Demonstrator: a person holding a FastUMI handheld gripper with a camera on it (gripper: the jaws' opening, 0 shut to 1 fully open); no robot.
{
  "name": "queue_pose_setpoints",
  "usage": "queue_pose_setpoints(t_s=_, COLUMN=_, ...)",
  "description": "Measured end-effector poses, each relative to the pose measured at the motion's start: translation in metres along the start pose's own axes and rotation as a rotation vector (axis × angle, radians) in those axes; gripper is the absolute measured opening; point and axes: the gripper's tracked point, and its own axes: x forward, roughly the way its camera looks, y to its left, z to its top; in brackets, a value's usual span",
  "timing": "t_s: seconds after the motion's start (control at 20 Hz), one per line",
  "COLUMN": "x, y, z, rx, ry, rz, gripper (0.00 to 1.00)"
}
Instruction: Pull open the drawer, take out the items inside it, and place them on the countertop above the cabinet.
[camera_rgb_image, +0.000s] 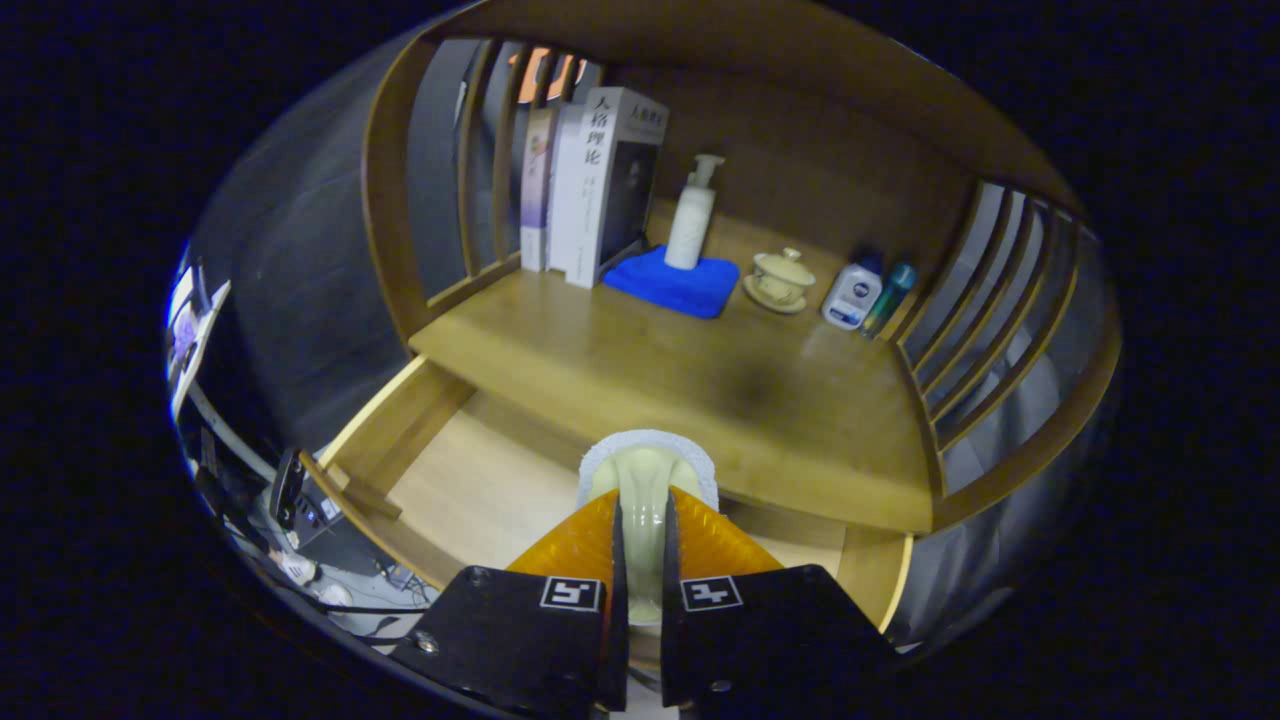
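My gripper (642, 505) is shut on a pale cream soft item with a white rough rim, like a sponge (648, 466), pinched thin between both fingers. It hangs above the pulled-out wooden drawer (400, 425), whose light floor shows below and to the left of the fingers. Just beyond the held item runs the front edge of the wooden countertop (700, 380) of the cabinet.
At the back of the countertop stand several books (600, 185), a white pump bottle (692, 215) on a blue cloth (670, 283), a lidded teacup on a saucer (780, 280), a white bottle (853, 295) and a teal bottle (890, 295). Slatted wooden sides (1000, 300) flank it.
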Motion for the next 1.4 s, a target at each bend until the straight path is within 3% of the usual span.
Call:
queue_pose_setpoints(t_s=0.3, x=0.031, y=-0.027, z=0.05, rx=0.149, ry=-0.022, rz=-0.005, gripper=0.16)
queue_pose_setpoints(t_s=0.8, x=0.088, y=-0.044, z=0.062, rx=0.298, ry=0.002, rz=-0.014, gripper=0.17)
queue_pose_setpoints(t_s=1.15, x=0.099, y=-0.039, z=0.065, rx=0.338, ry=-0.081, rz=0.024, gripper=0.27)
queue_pose_setpoints(t_s=1.25, x=0.098, y=-0.037, z=0.066, rx=0.331, ry=-0.095, rz=0.034, gripper=0.45)
queue_pose_setpoints(t_s=1.4, x=0.095, y=-0.042, z=0.063, rx=0.279, ry=-0.135, rz=-0.034, gripper=0.71)
